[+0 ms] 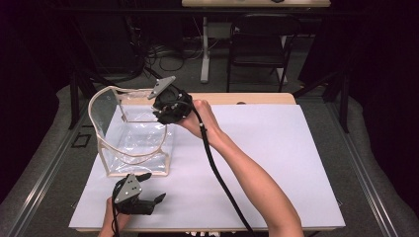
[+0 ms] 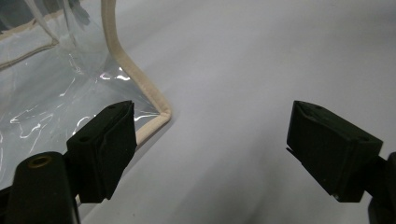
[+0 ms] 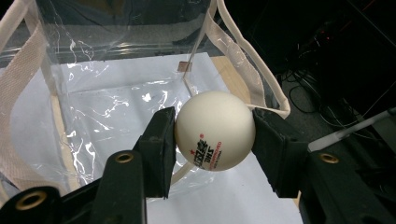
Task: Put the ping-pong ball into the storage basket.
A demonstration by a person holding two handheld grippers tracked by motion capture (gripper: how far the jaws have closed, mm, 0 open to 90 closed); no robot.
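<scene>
Above, right gripper (image 3: 215, 140) jaws clamped on table-tennis ball (image 3: 215, 130), clear bag (image 3: 116, 93) beneath, left gripper (image 2: 212, 140) jaws apart beside bag corner.

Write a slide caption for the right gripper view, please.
Right hand-held gripper holds a white ball above the open clear bag.

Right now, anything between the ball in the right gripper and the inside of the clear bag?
Nothing visible. The right gripper holds the white ball over the clear bag's open top, above the cream rim, with bare bag floor below. The left gripper stands open outside the bag's front corner, off the path.
</scene>
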